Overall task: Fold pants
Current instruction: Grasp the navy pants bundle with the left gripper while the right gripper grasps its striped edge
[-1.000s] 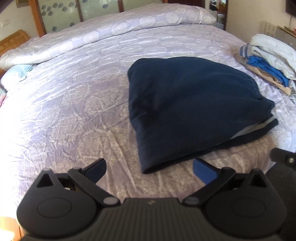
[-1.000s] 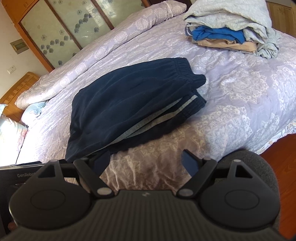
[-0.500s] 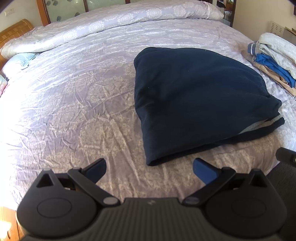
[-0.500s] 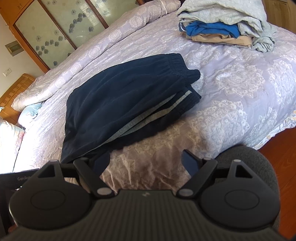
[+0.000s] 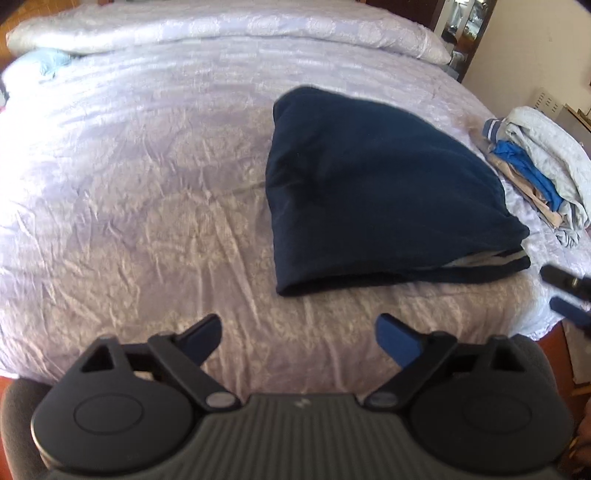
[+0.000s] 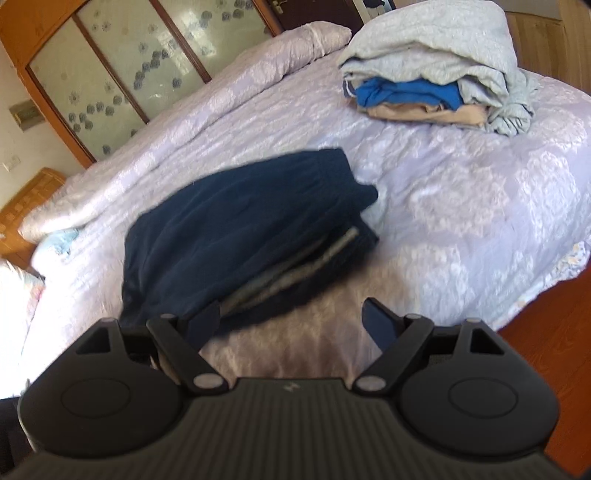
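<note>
Dark navy pants (image 5: pixel 373 206) lie folded in a flat bundle on the lavender bedspread (image 5: pixel 147 192), grey side stripes showing at the near right edge. They also show in the right wrist view (image 6: pixel 236 240). My left gripper (image 5: pixel 297 336) is open and empty, hovering over the bed's near edge just short of the pants' near corner. My right gripper (image 6: pixel 291 319) is open and empty, close to the bundle's near edge. Its fingertips (image 5: pixel 565 284) show at the right edge of the left wrist view.
A stack of folded clothes (image 6: pixel 436 74), grey, blue and beige, sits on the bed to the right of the pants; it also shows in the left wrist view (image 5: pixel 535 170). A rolled quilt (image 5: pixel 221 26) lies along the far side. Wooden floor (image 6: pixel 546 350) lies at right.
Both grippers have pulled back and risen a little from the pants, staying open. The pants lie as before. The right wrist view has tilted and blurred.
</note>
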The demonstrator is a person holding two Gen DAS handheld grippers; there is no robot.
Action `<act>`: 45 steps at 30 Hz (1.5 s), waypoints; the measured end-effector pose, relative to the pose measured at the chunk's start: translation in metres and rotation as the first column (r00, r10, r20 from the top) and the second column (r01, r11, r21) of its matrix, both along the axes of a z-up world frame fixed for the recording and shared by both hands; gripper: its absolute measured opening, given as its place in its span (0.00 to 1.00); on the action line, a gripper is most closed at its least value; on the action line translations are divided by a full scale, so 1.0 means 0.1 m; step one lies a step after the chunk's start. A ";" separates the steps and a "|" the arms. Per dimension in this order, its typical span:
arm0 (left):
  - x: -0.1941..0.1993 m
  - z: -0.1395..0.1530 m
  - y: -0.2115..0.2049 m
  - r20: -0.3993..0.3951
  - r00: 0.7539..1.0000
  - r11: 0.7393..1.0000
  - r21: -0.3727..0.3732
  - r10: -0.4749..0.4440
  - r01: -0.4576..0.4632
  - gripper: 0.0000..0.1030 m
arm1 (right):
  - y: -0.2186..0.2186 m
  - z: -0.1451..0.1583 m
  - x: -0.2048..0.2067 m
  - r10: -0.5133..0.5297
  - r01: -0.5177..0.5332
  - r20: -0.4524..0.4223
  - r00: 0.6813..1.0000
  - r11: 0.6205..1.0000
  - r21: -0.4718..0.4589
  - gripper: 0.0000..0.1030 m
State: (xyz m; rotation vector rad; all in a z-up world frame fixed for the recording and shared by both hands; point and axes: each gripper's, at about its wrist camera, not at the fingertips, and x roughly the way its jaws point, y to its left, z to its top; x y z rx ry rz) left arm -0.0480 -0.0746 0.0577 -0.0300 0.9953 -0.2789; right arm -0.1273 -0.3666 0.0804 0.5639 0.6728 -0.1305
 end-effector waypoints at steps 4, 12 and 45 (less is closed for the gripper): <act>0.18 0.21 -0.07 0.118 0.992 0.995 0.085 -0.054 0.044 0.90 | -0.40 0.05 0.21 0.011 -0.016 0.075 0.997 0.998 0.061 0.83; 1.15 0.10 0.00 0.021 0.996 0.996 -0.041 -0.083 0.084 0.86 | -1.07 -0.29 0.82 0.019 -0.033 0.090 0.996 0.987 0.155 0.83; 1.57 1.79 1.70 0.452 0.885 0.980 -0.198 0.111 -0.021 0.16 | 1.83 1.62 2.15 0.552 -0.403 0.414 0.724 0.825 -0.395 0.34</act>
